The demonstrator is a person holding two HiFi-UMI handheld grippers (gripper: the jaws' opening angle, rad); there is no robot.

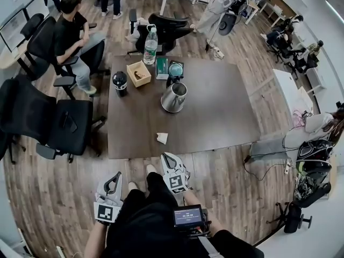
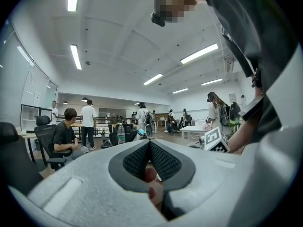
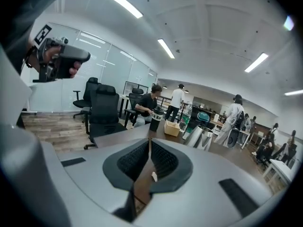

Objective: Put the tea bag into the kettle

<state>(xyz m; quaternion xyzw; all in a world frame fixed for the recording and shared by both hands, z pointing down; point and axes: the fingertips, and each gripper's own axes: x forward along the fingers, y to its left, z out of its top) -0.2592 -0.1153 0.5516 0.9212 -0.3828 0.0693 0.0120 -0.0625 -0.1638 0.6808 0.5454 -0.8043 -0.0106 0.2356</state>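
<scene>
**Tea bag on table, kettle apart, both jaws closed**

We see the tea bag (image 1: 162, 138) lying on the table (image 1: 226, 117) near its front edge, well apart from the steel kettle (image 1: 173, 97). The wooden box (image 1: 138, 73) holds something brown, unclear what. Closed and empty, short of the table: left hand-held gripper (image 2: 150, 143), right hand-held gripper (image 3: 148, 143).

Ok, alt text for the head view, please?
A dark table holds a steel kettle, a white tea bag near the closest edge, a wooden box, a black cup and a water bottle. The left gripper and right gripper are near the person's legs, touching nothing.
</scene>
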